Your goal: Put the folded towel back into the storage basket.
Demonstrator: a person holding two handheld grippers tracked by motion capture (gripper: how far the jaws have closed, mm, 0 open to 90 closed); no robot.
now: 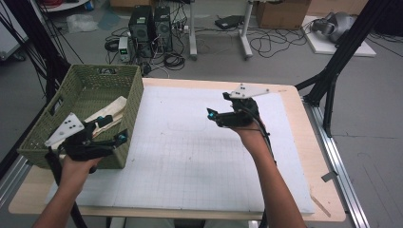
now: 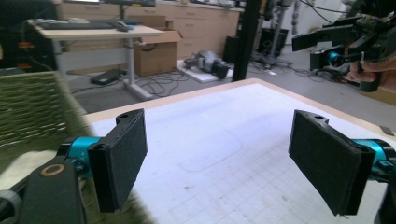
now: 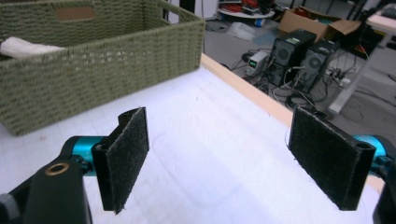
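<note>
A green woven basket (image 1: 90,102) stands on the table's left side with a cream cloth (image 1: 111,113) lying inside. My left gripper (image 1: 118,137) hovers at the basket's near right corner and points right. In the left gripper view it (image 2: 224,163) is open, nothing between the black pads, and the basket (image 2: 28,109) is blurred at the left. My right gripper (image 1: 213,115) is held above the white mat (image 1: 190,161) at centre right and points left. It (image 3: 224,163) is open and empty, facing the basket (image 3: 93,70) and the cloth (image 3: 25,46).
The white gridded mat covers most of the wooden table (image 1: 304,142). Beyond the far edge the floor holds computer towers (image 1: 149,28), cables and cardboard boxes (image 1: 280,12). Black frame posts (image 1: 340,57) stand at the right.
</note>
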